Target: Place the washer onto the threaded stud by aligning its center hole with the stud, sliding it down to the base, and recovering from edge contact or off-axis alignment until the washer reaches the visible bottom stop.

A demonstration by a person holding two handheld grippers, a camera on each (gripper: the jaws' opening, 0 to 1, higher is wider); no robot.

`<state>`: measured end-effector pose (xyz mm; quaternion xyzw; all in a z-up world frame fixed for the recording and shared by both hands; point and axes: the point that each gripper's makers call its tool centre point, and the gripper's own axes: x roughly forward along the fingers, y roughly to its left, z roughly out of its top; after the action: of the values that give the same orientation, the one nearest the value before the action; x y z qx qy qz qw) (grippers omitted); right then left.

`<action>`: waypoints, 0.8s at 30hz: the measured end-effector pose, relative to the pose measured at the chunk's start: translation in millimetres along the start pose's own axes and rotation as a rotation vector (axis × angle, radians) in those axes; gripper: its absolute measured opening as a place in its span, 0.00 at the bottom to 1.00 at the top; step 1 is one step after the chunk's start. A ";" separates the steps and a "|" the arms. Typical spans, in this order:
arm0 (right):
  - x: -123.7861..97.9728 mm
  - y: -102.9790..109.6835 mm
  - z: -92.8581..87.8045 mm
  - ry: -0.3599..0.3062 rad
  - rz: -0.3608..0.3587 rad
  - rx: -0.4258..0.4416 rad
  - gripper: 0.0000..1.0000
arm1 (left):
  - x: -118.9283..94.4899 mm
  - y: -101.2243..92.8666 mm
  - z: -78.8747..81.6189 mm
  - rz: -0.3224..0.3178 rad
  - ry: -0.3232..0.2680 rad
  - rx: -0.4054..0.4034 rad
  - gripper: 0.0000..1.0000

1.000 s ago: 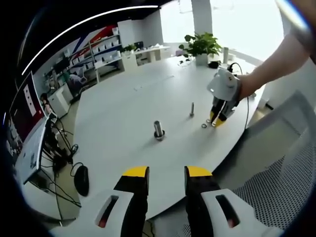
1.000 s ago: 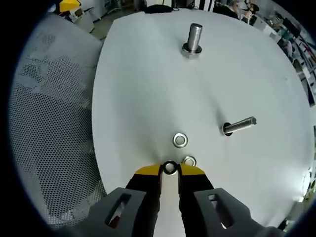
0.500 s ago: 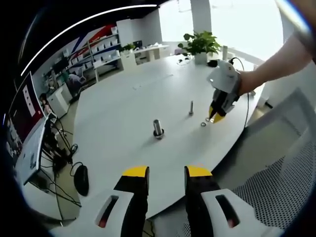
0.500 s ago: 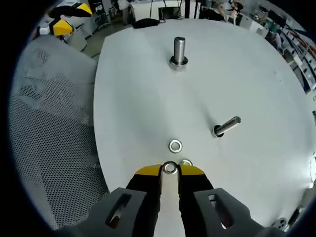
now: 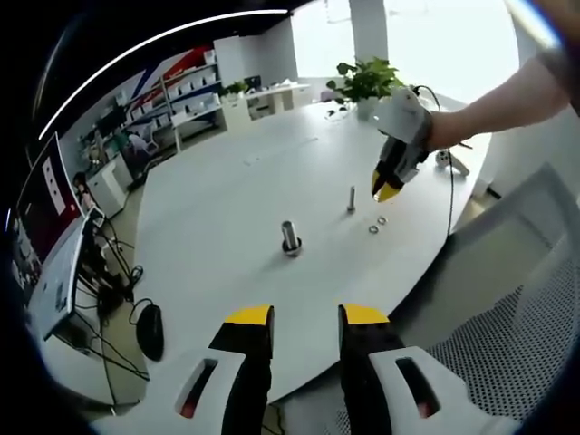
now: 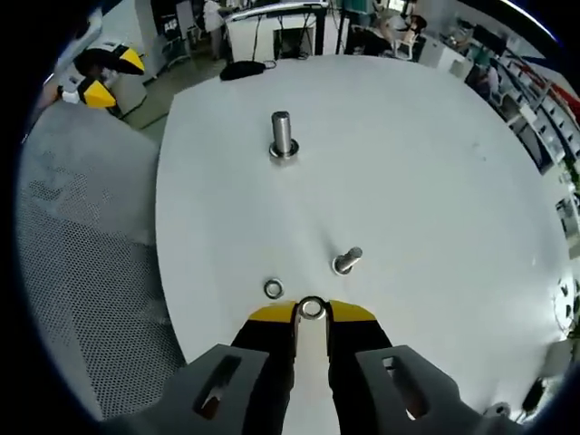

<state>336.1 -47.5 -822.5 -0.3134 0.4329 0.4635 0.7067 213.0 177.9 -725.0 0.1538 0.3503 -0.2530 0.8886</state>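
Note:
My right gripper (image 6: 312, 314) is shut on a small steel washer (image 6: 312, 308), which it holds edge-up between its yellow tips, up off the white table (image 6: 435, 181). A thin threaded stud (image 6: 347, 261) stands just beyond the tips, slightly to the right. A thicker stud (image 6: 283, 136) with a collar at its base stands farther off. In the left gripper view the right gripper (image 5: 387, 188) hangs above and to the right of the thin stud (image 5: 352, 199), with the thick stud (image 5: 290, 238) nearer me. My left gripper (image 5: 306, 317) is open over the near table edge.
A loose washer (image 6: 273, 289) lies on the table left of my right tips; two washers (image 5: 373, 229) show near the table's right edge. A mesh chair (image 6: 82, 299) stands beside the table. A potted plant (image 5: 367, 83) sits at the far end, and a person's arm (image 5: 494, 100) reaches in.
My right gripper has lifted off the table with the washer and moved up and over towards the thin stud. The left gripper has stayed where it was.

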 end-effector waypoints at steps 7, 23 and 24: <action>-1.1 -1.5 12.4 -0.019 -0.012 -0.026 0.14 | -0.2 0.6 0.0 0.004 -0.001 0.002 0.26; -1.2 -23.0 30.5 -0.053 -0.066 -0.094 0.14 | -0.9 1.4 0.0 0.008 0.000 0.000 0.26; -0.2 -24.3 31.1 -0.055 -0.067 -0.093 0.14 | -0.9 1.3 -0.3 0.007 0.001 -0.002 0.26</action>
<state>368.6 -30.4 -807.9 -0.3472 0.3806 0.4678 0.7182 213.0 179.4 -724.5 0.1545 0.3504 -0.2493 0.8895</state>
